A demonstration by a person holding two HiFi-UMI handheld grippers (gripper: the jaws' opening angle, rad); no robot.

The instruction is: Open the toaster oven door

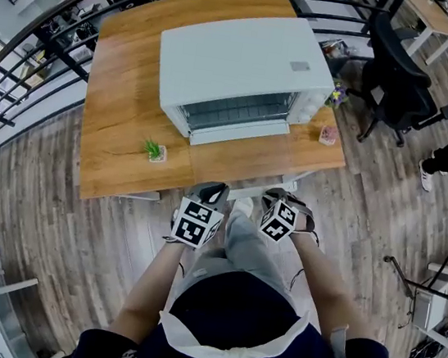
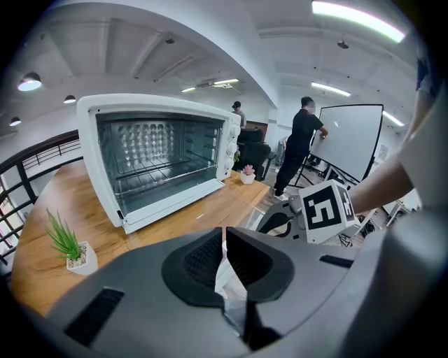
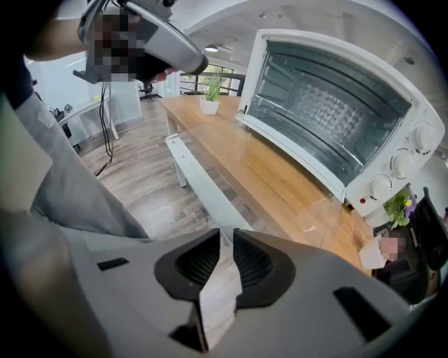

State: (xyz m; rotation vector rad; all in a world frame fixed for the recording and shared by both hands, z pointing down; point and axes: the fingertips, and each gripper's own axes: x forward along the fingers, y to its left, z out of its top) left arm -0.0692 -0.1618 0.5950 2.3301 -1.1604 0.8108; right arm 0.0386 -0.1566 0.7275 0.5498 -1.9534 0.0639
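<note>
Head view: white boxy toaster oven (image 1: 243, 73) on wooden surface (image 1: 125, 119), well ahead of both claws, glass door (image 1: 238, 139) already down (job seemingly done); left claw (image 2: 223, 234) shut, right claw (image 3: 226, 238) narrowly parted, both empty, held near body, clear of door.

toaster oven (image 1: 240, 61): white
table (image 1: 126, 111): orange-brown wood grain
floor (image 1: 44, 223): grey-brown planks
plant (image 1: 154, 149): green, white pot
chair (image 1: 398, 87): black
left gripper (image 2: 224, 239): grey, black pads

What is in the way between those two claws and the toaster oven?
Nothing visible. The left claw and right claw hang just off the near edge, and only bare table lies before the toaster oven. The small green plant sits off to the left.
</note>
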